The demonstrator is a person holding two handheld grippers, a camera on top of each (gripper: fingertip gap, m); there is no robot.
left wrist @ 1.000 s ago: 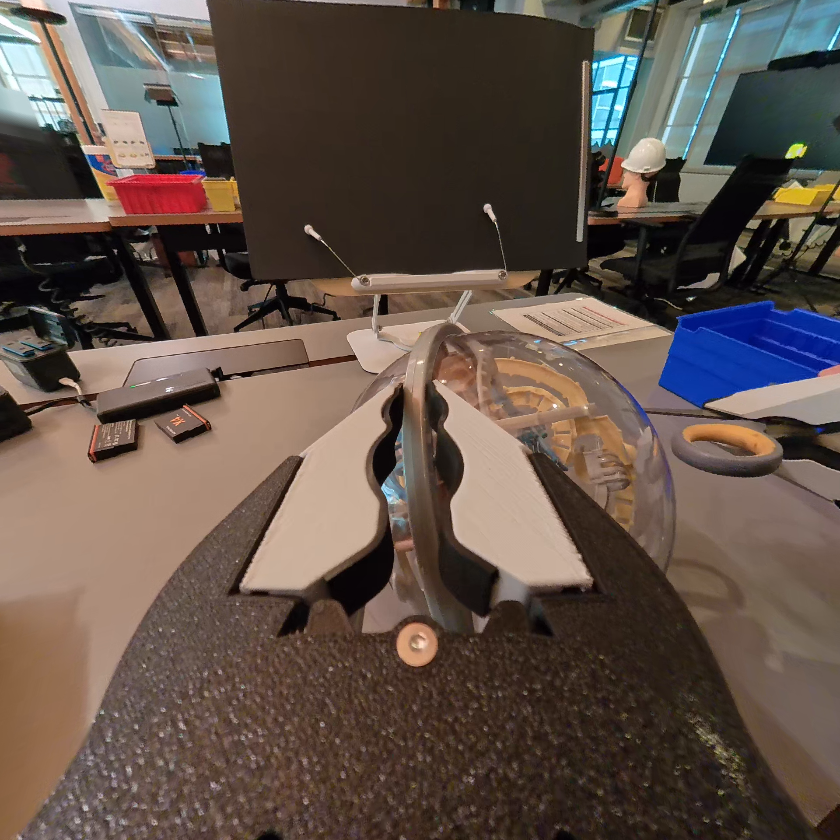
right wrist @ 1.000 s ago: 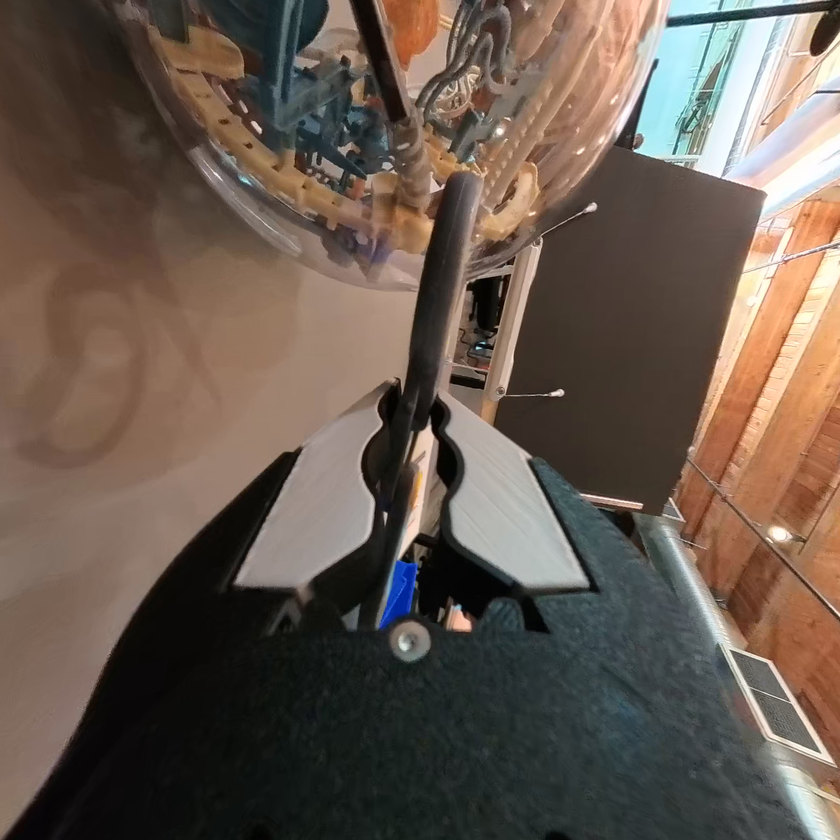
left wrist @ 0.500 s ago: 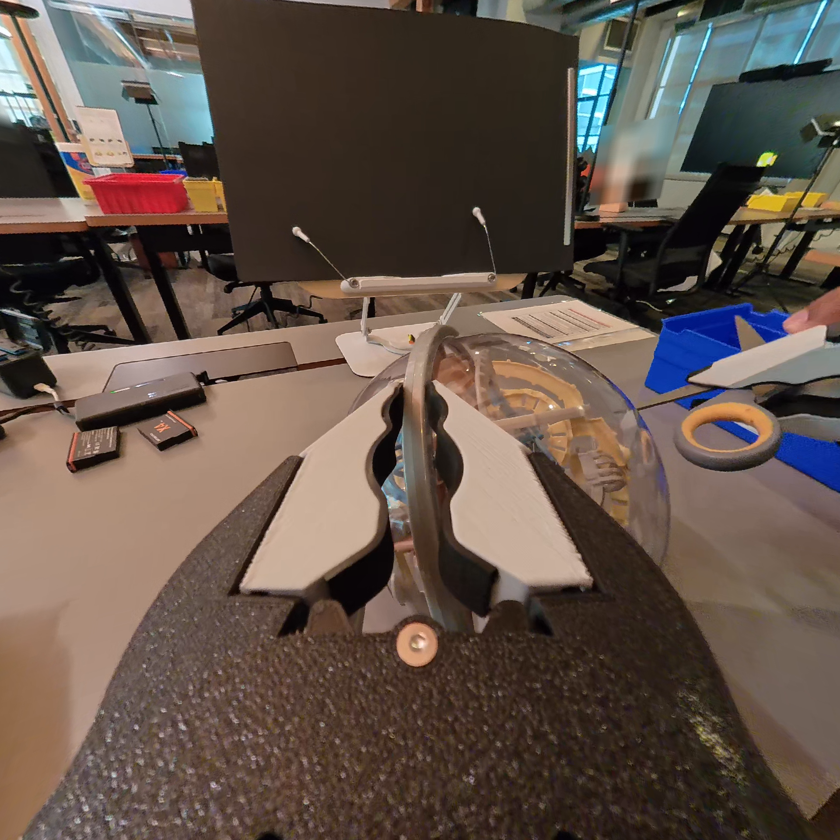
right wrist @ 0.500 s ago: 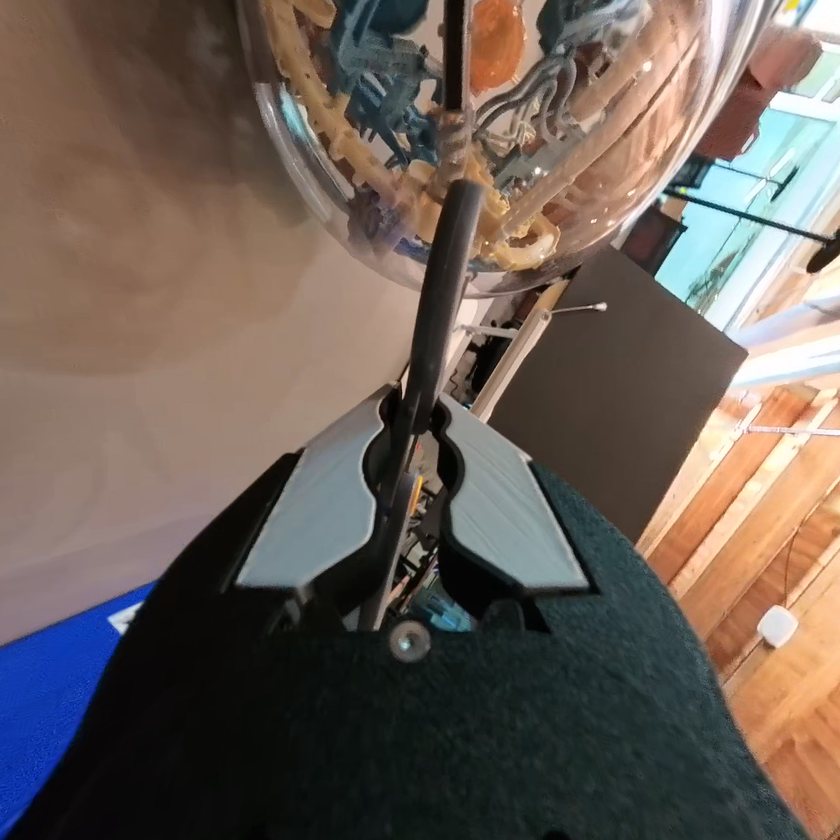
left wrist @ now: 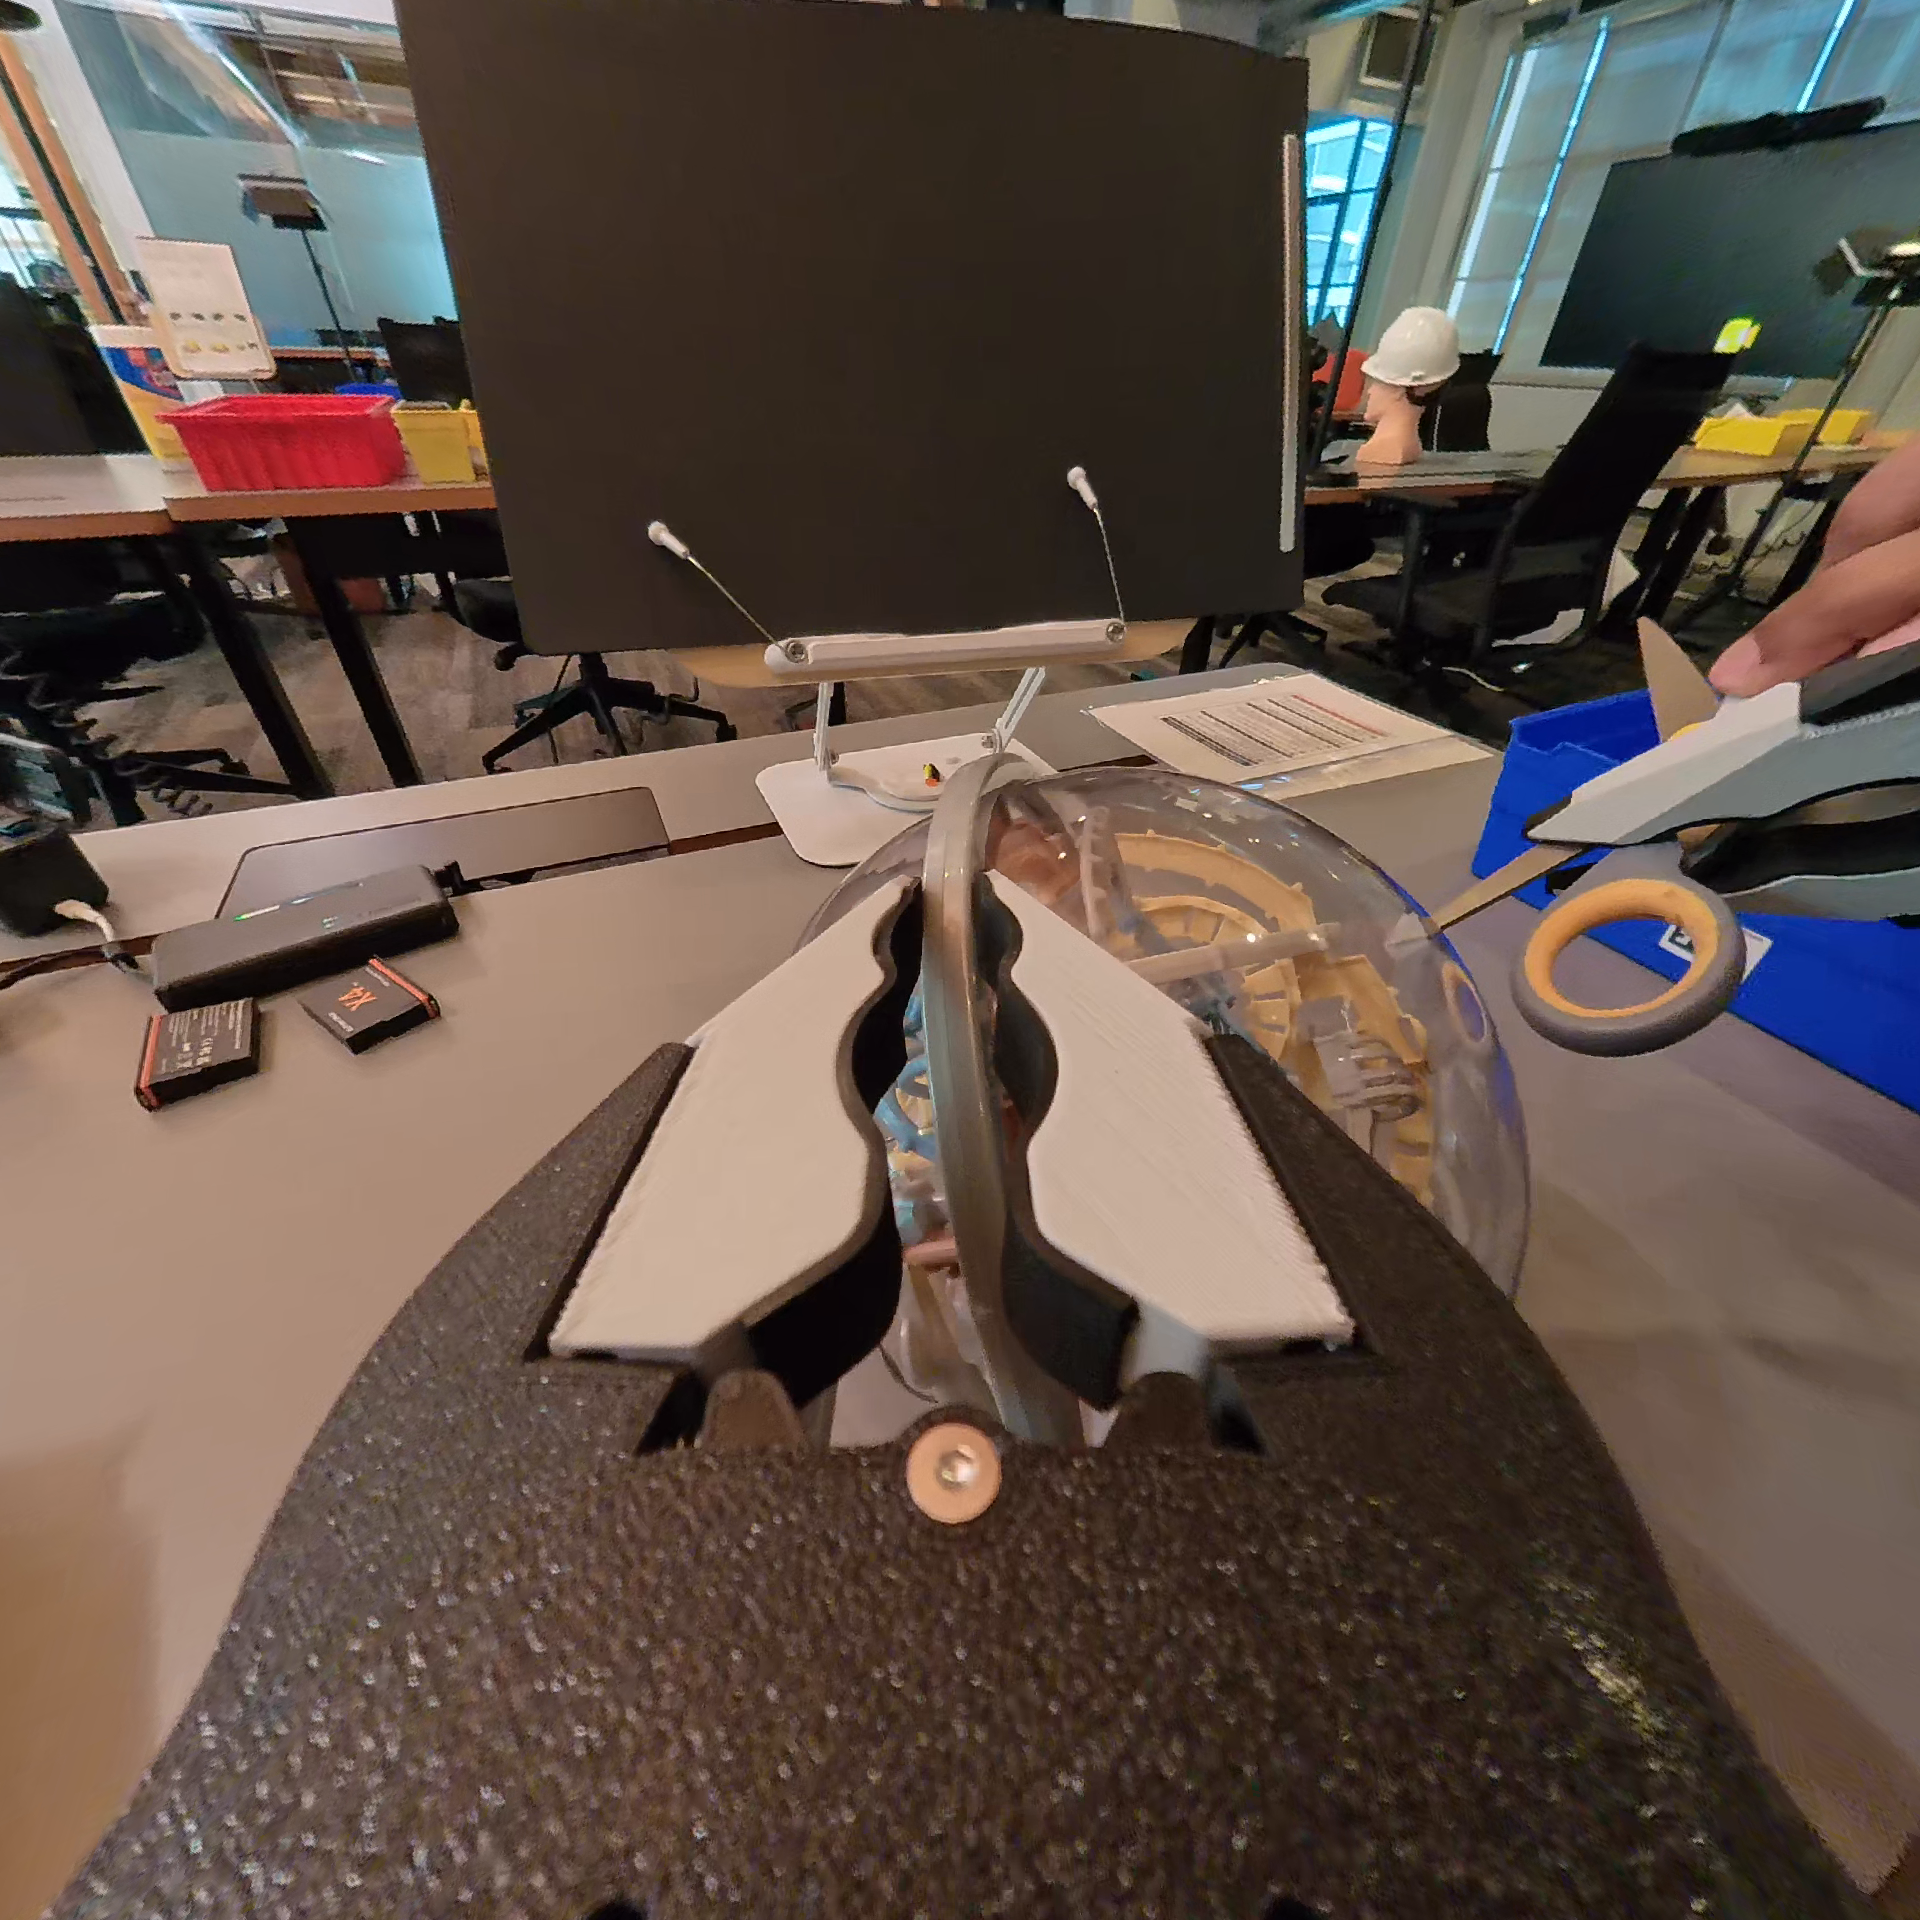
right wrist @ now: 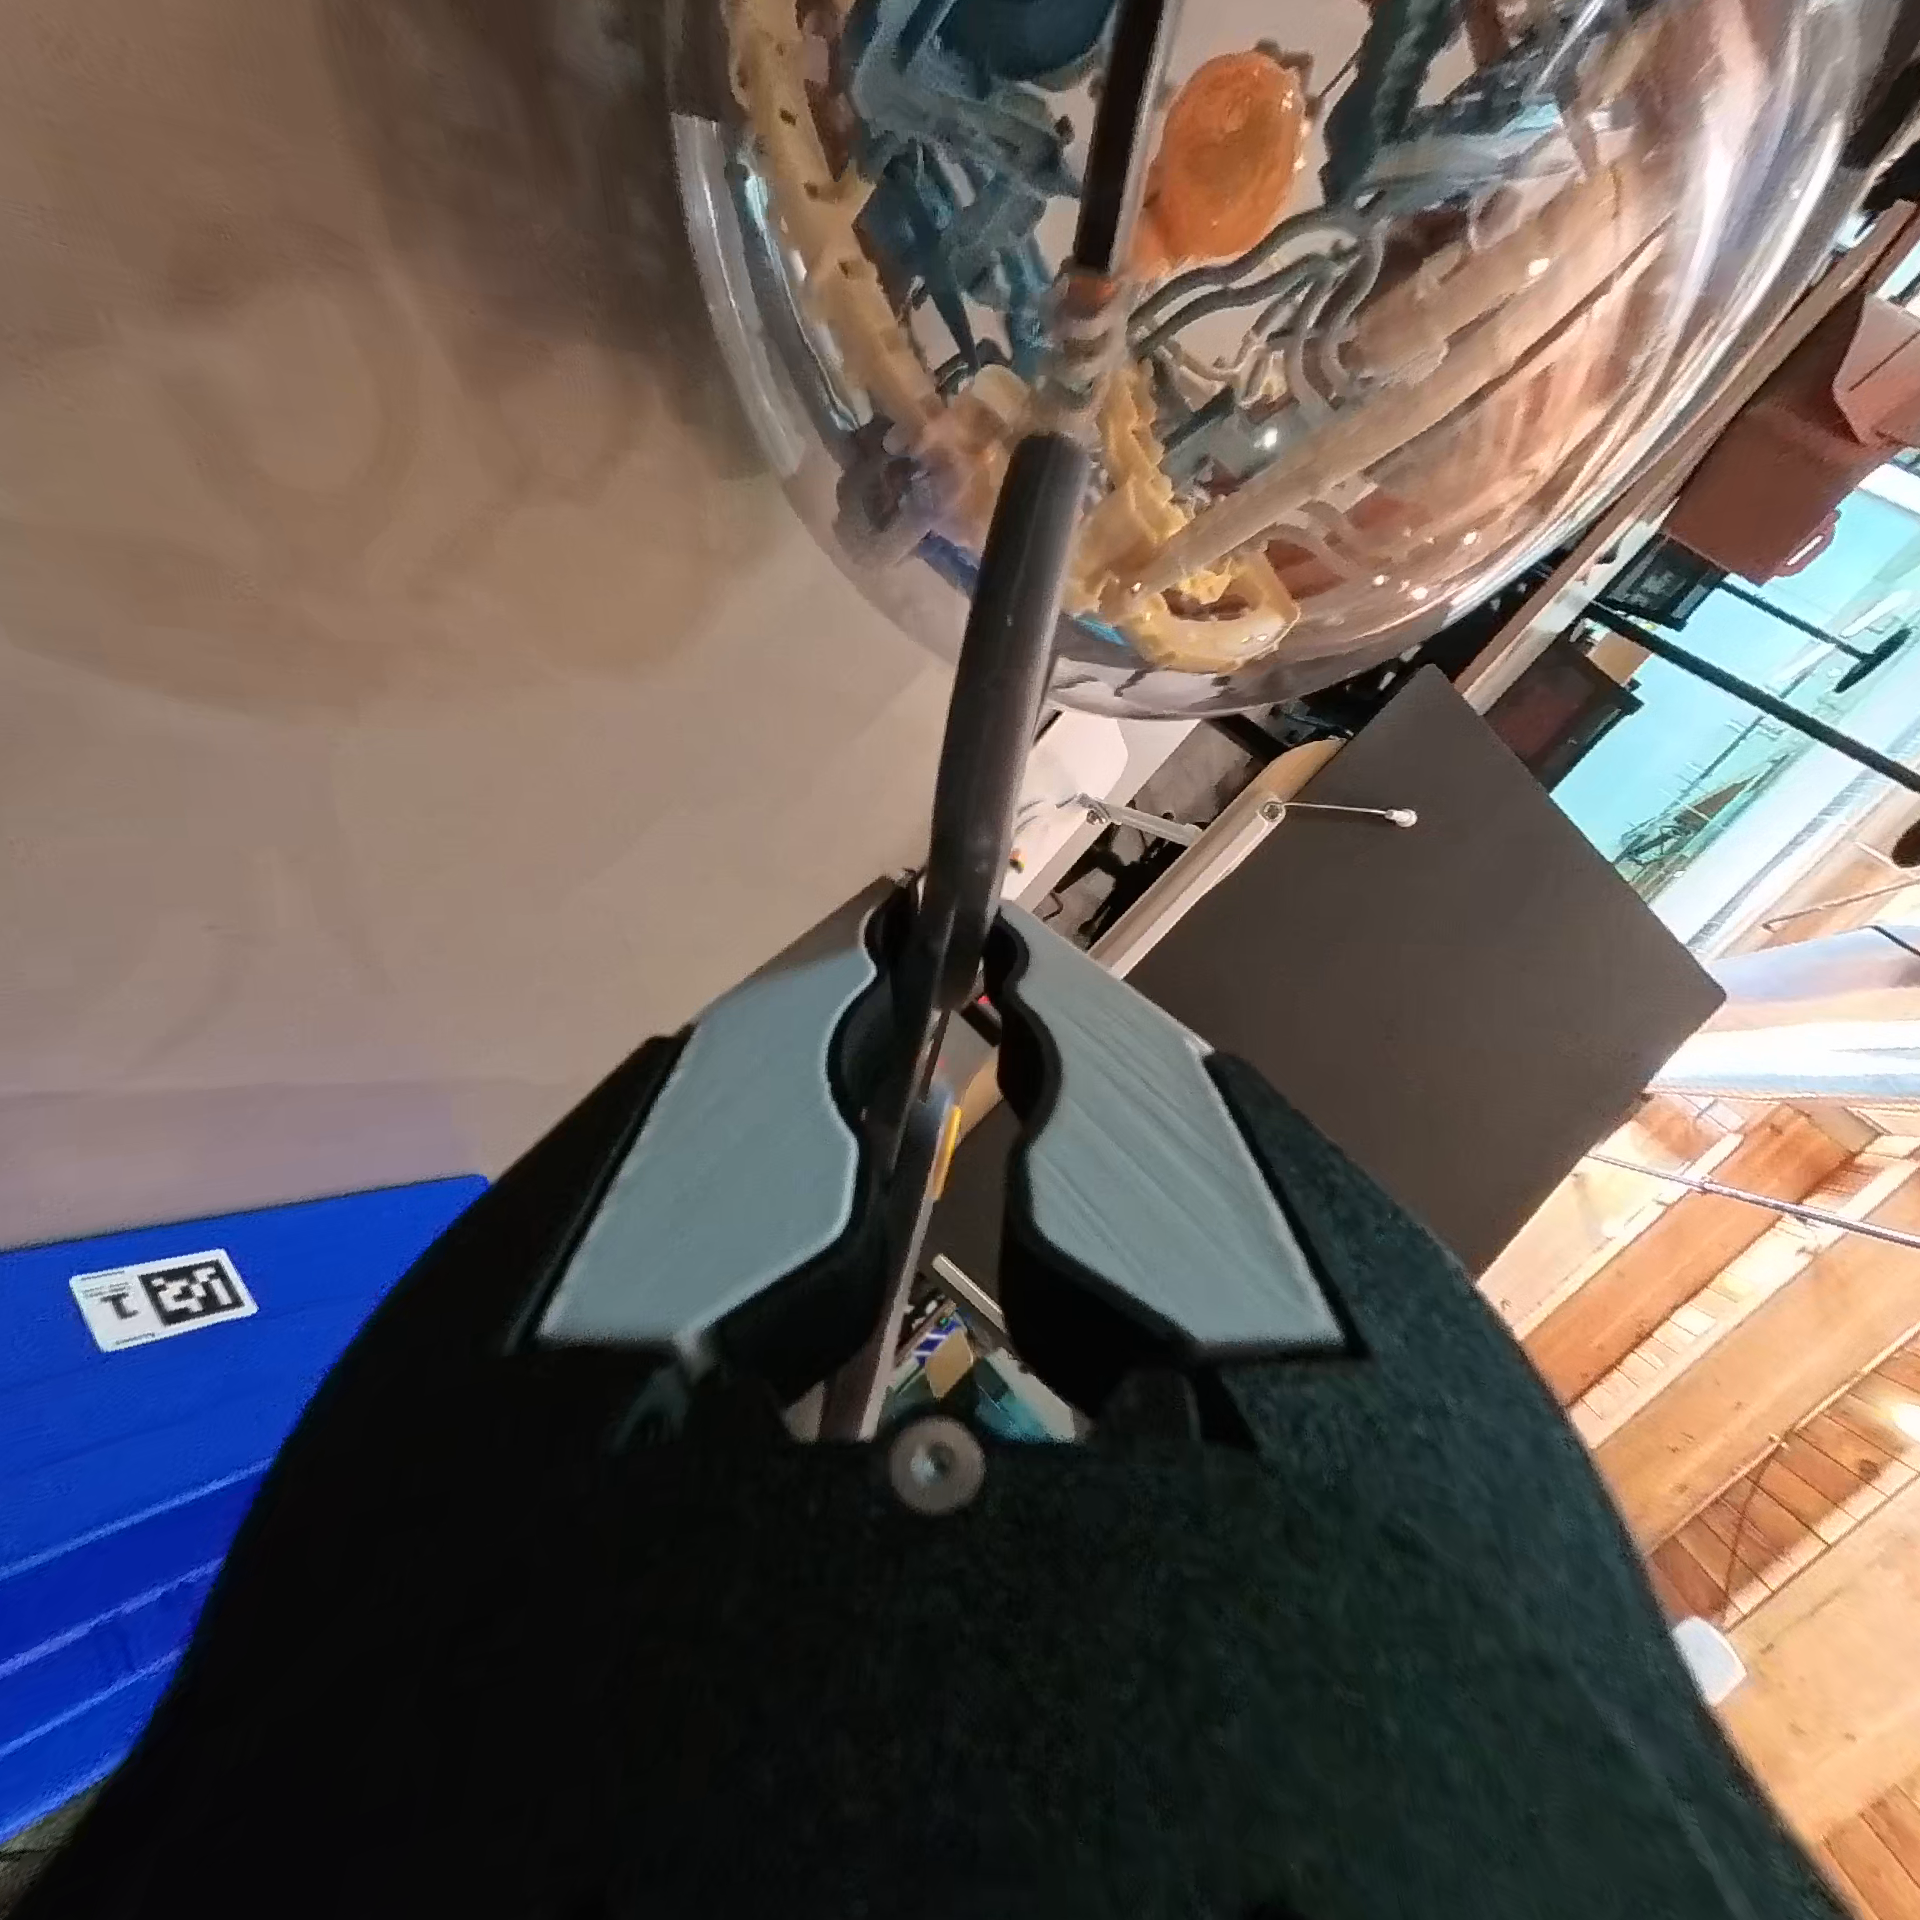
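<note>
A clear plastic maze ball (left wrist: 1299,997) with beige and blue tracks inside rests on the grey table (left wrist: 364,1195). My left gripper (left wrist: 956,883) is shut on the ball's grey rim band (left wrist: 951,1018). My right gripper (right wrist: 951,925) is shut on a pair of scissors and shows at the right of the left wrist view (left wrist: 1558,847), held by a hand (left wrist: 1829,613). The scissors' grey and orange handle loop (left wrist: 1626,961) hangs just right of the ball, and a thin metal part reaches the shell. In the right wrist view the loop (right wrist: 1003,707) is edge-on against the ball (right wrist: 1351,364).
A black board (left wrist: 862,343) on a white stand (left wrist: 883,779) is behind the ball. A blue bin (left wrist: 1818,987) is at the right, also in the right wrist view (right wrist: 156,1455). A printed sheet (left wrist: 1268,717), two batteries (left wrist: 197,1049) and a black power bank (left wrist: 301,935) lie on the table.
My right gripper has lifted and turned with the scissors, so the handle loop sits higher beside the ball. The hand and the blue bin have come into view. My left gripper keeps its hold.
</note>
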